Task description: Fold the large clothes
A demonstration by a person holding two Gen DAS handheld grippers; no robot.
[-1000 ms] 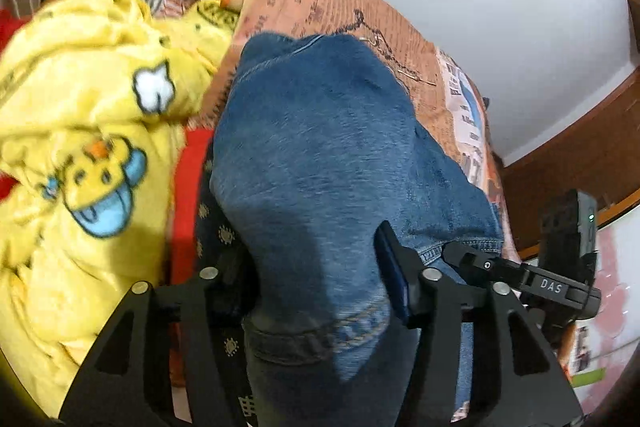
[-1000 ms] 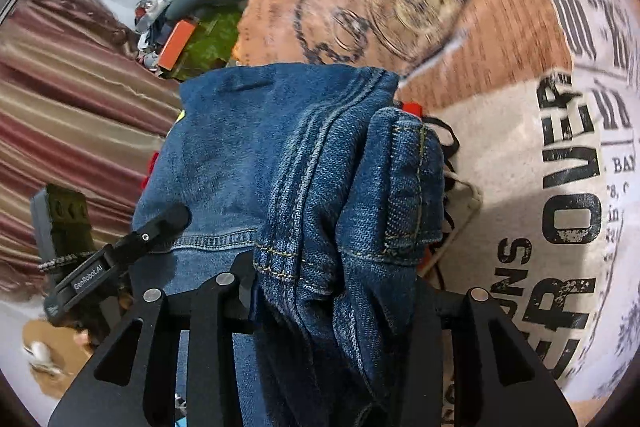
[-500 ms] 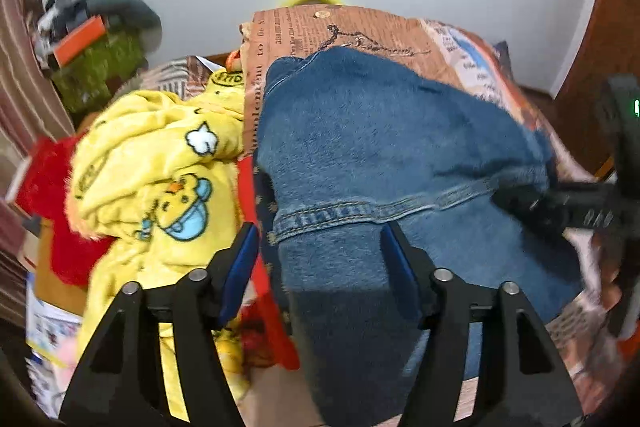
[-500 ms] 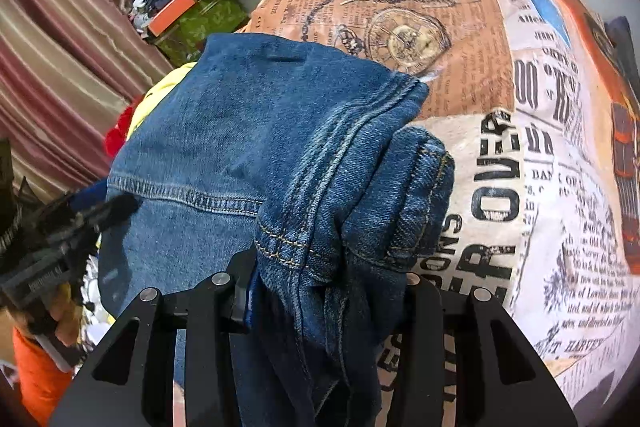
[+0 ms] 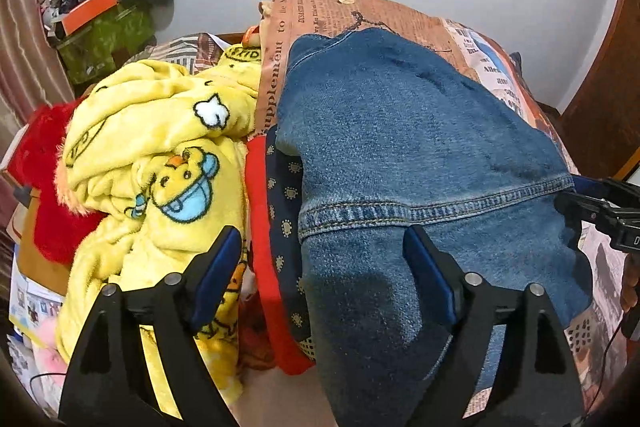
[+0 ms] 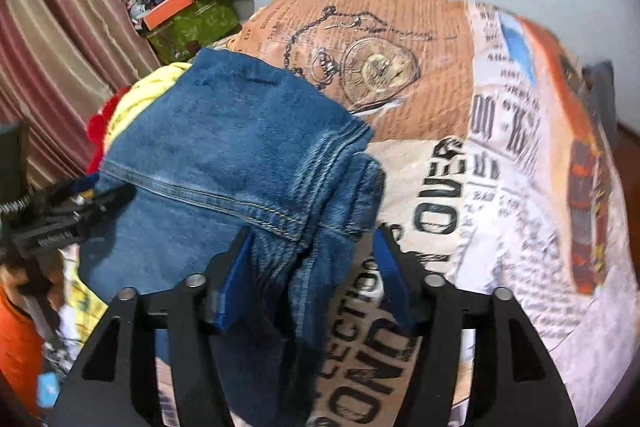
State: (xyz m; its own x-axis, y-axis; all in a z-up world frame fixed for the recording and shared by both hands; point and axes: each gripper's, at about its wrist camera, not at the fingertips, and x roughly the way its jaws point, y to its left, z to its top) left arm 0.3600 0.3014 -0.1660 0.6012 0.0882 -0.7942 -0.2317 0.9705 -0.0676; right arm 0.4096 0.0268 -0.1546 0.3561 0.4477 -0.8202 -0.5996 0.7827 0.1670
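A blue denim garment (image 5: 400, 131) lies folded on the newspaper-print bedsheet (image 6: 500, 155). My left gripper (image 5: 323, 267) hovers over its near left edge. Its jaws are opening wide and neither pad presses on the cloth; the denim edge, a red cloth and a dark patterned cloth lie below the gap. My right gripper (image 6: 312, 275) is at the denim's bunched right corner (image 6: 340, 187). Its jaws are opening too. The fold hangs loosely between the pads, with sheet showing beside the right pad. Each gripper shows at the edge of the other's view.
A yellow cartoon-duck blanket (image 5: 160, 147) and a red fluffy cloth (image 5: 44, 187) are piled left of the denim. A dark patterned cloth (image 5: 286, 211) lies under its left edge. Clutter on a green box (image 6: 192, 19) stands by the striped curtain (image 6: 60, 39). A white wall is behind.
Both grippers' jaws have spread apart and let go of the denim, which now lies flatter on the bed. Both views have rolled and drawn back a little.
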